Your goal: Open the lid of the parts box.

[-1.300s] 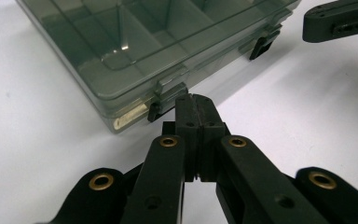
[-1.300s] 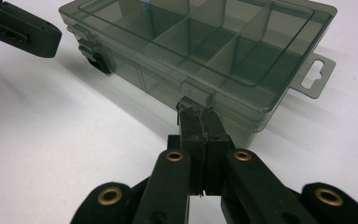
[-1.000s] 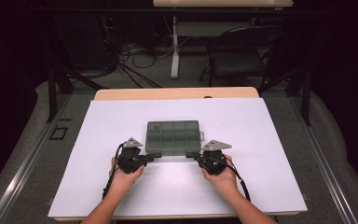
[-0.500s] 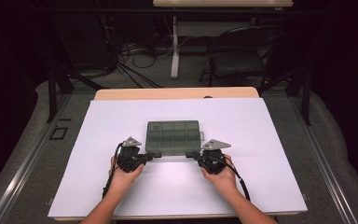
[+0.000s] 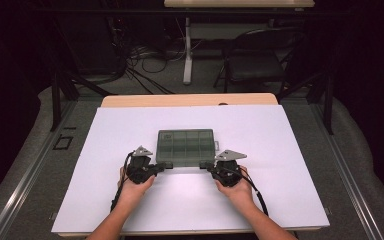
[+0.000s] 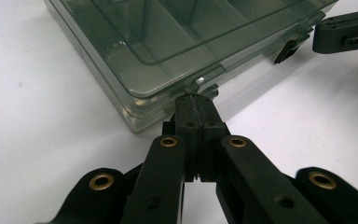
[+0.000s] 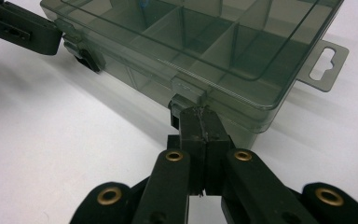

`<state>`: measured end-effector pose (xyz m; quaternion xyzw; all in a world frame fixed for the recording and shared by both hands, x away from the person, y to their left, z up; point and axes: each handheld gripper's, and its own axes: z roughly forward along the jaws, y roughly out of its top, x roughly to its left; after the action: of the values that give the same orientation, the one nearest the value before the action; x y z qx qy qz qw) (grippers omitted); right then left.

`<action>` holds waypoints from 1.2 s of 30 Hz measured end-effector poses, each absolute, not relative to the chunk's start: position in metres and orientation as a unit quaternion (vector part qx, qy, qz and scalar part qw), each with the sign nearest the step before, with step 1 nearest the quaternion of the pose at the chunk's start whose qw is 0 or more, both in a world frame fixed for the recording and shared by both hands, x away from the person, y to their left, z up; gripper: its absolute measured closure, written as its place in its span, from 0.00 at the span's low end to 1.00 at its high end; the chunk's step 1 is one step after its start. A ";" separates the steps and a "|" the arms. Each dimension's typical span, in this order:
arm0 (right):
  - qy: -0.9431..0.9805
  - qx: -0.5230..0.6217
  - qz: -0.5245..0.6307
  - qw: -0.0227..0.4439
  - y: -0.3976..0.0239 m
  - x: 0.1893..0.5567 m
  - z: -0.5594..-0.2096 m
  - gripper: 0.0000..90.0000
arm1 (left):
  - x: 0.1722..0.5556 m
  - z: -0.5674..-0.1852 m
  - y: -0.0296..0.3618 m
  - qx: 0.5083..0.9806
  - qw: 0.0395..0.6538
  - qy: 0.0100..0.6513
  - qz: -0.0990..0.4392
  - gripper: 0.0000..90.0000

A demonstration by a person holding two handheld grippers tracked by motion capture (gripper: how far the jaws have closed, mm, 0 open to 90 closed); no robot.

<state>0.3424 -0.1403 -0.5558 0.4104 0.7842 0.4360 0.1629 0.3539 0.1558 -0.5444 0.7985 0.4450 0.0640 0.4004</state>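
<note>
Smoky translucent compartment box [image 5: 185, 146], lid down, sits flat on the white counter [image 5: 290, 150] between my tools. Left tool [image 6: 196, 108] jaws pressed together, tips at its front latch [image 6: 200, 84]. Right tool [image 7: 199, 122] likewise, tips at the other latch [image 7: 189, 88].

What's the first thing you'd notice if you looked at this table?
A see-through grey box with little compartments lies in the middle of the white table, lid down. The left gripper and the right gripper, jaws pressed together, each touch a latch on its near edge.
</note>
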 end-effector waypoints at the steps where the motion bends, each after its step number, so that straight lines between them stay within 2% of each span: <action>1: 0.784 0.410 0.436 0.163 -0.140 0.342 -0.556 1.00 | 0.354 -0.544 0.156 0.798 0.400 0.445 0.064 1.00; 36: 0.764 0.414 0.458 0.189 -0.150 0.342 -0.545 1.00 | 0.351 -0.534 0.163 0.776 0.434 0.449 0.093 1.00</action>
<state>0.3423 -0.1498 -0.5451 0.4138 0.7639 0.4576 0.1892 0.3507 0.1627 -0.5340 0.7757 0.4489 0.0925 0.4339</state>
